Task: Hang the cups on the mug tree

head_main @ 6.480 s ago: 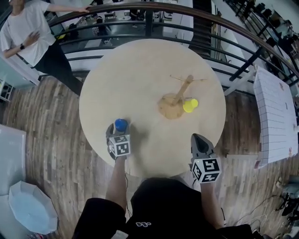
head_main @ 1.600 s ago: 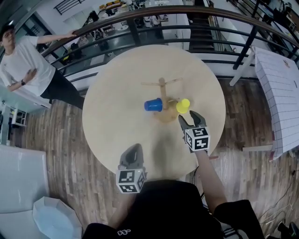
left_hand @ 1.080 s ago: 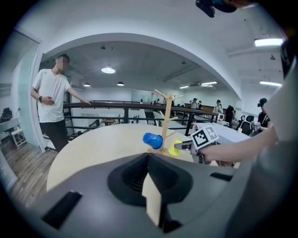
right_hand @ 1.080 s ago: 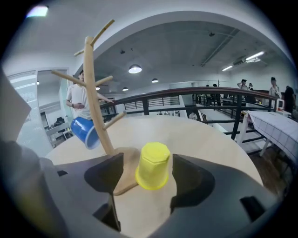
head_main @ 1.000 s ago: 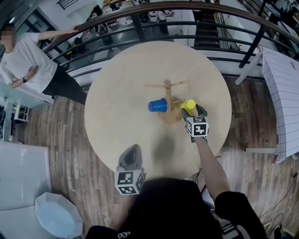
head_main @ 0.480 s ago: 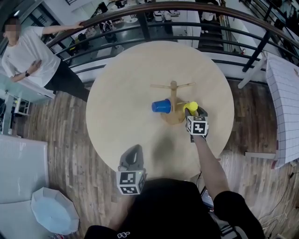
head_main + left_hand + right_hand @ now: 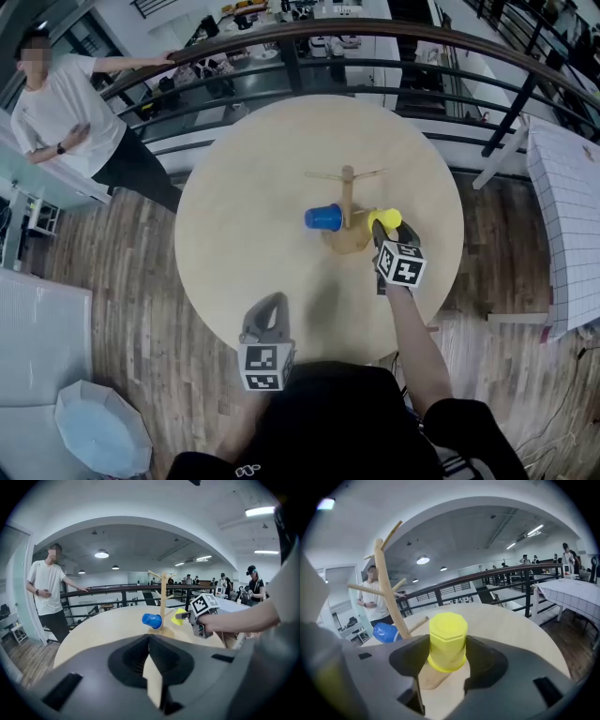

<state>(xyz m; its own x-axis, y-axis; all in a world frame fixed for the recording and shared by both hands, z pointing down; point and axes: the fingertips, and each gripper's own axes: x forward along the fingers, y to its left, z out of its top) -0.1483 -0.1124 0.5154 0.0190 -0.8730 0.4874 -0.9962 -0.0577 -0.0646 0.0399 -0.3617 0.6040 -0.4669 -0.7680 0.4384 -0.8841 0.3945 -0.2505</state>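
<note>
Grasps a small yellow plastic cup (image 7: 447, 639) between the fingers of the right gripper (image 7: 382, 234), which have just been closing onto it, beside the base of the wooden mug tree (image 7: 347, 202) on the round pale counter (image 7: 244, 234). Holds the left gripper (image 7: 271, 302) clenched on nothing near the counter's edge. Shows a blue plastic cup (image 7: 323, 217) hung on a low peg.

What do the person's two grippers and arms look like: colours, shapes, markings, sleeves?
The left gripper and the right gripper are dark grey, with tapering jaws. Each carries a white cube with black square markers. The forearms are bare below short black sleeves.
</note>
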